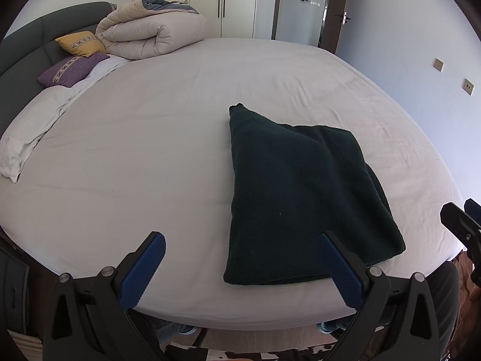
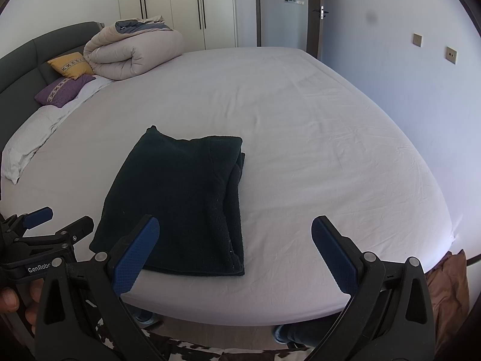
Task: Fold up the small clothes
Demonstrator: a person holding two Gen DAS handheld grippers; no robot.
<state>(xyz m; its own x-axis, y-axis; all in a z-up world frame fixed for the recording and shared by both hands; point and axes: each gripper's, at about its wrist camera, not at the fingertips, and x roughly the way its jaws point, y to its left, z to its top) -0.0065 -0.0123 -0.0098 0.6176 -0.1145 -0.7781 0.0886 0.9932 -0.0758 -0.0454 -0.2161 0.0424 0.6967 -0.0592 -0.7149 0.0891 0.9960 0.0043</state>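
A dark green fleece garment point(image 1: 297, 192) lies folded into a flat rectangle on the white bed sheet point(image 1: 150, 150) near the front edge. It also shows in the right wrist view point(image 2: 180, 204). My left gripper point(image 1: 243, 240) is open and empty, held above the front edge, its right finger over the garment's near corner. My right gripper point(image 2: 234, 234) is open and empty, just right of the garment's near edge. The left gripper also shows at the left edge of the right wrist view point(image 2: 57, 219).
A rolled beige duvet point(image 1: 153, 33) lies at the head of the bed beside a yellow cushion point(image 1: 81, 43), a purple cushion point(image 1: 72, 70) and a white pillow point(image 1: 30, 126). Wardrobes and a door stand behind. A wall runs along the right.
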